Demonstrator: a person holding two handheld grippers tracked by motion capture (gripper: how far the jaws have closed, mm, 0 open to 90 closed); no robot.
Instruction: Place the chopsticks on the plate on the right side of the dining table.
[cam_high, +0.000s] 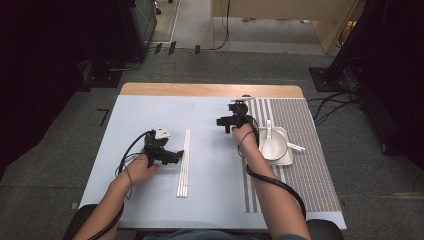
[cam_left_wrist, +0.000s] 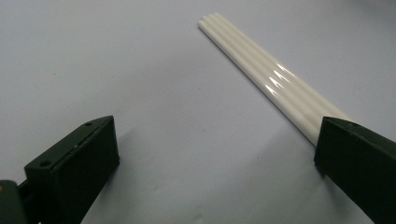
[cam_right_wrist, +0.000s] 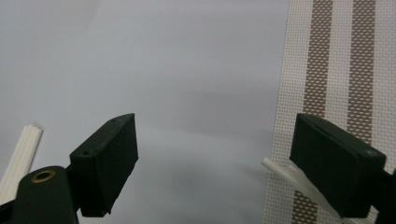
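Note:
A bundle of white chopsticks (cam_high: 184, 162) lies lengthwise on the pale blue mat (cam_high: 150, 115), left of centre. My left gripper (cam_high: 175, 156) stands open just left of it, low over the mat. In the left gripper view (cam_left_wrist: 217, 135) the chopsticks (cam_left_wrist: 275, 79) run from the top middle down to the right jaw, whose tip covers their near end. My right gripper (cam_high: 223, 122) is open near the striped placemat's (cam_high: 300, 125) left edge. Its own view (cam_right_wrist: 215, 126) has bare mat between the jaws, and a white rod-like piece (cam_right_wrist: 282, 172) pokes out by the right jaw.
A white dish (cam_high: 285, 159) with a white spoon (cam_high: 269, 145) sits on the woven placemat (cam_right_wrist: 341, 70) at the right, with a small white piece (cam_high: 296, 146) at its right rim. The chopsticks' end (cam_right_wrist: 21, 154) shows at the lower left of the right gripper view. The table's wooden far edge (cam_high: 210, 90) borders the floor.

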